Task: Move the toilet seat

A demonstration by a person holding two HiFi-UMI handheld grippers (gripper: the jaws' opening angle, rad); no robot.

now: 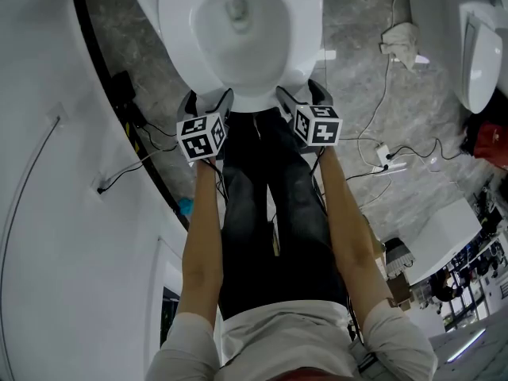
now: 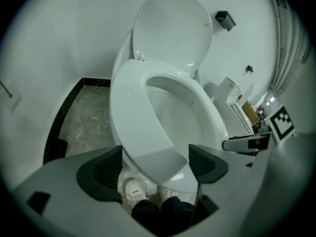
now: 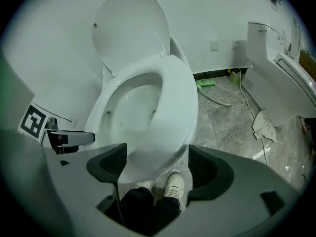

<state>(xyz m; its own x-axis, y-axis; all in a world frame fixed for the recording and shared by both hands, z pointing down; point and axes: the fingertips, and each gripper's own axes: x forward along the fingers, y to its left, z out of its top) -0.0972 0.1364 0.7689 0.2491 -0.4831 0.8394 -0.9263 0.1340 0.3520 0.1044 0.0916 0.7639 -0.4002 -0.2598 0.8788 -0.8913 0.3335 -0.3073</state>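
The white toilet seat [image 1: 178, 30] lies down on the bowl, and its lid [image 2: 170, 31] stands raised against the wall. Both grippers hang at the seat's front rim, one on each side. My left gripper [image 1: 209, 100] is open, and in the left gripper view the seat's front left part [image 2: 131, 117] runs between its dark pads [image 2: 101, 169] without being pinched. My right gripper [image 1: 303, 94] is open too. In the right gripper view the seat's front right part [image 3: 173, 107] passes between its jaws, with gaps beside the pads [image 3: 205, 167].
A second toilet [image 1: 480, 54] stands at the right, with a crumpled cloth [image 1: 401, 38] and cables [image 1: 381, 157] on the marble floor. A white wall [image 1: 48, 173] is close on the left. The person's dark trousers [image 1: 270, 213] and white shoes [image 3: 173, 184] are just before the bowl.
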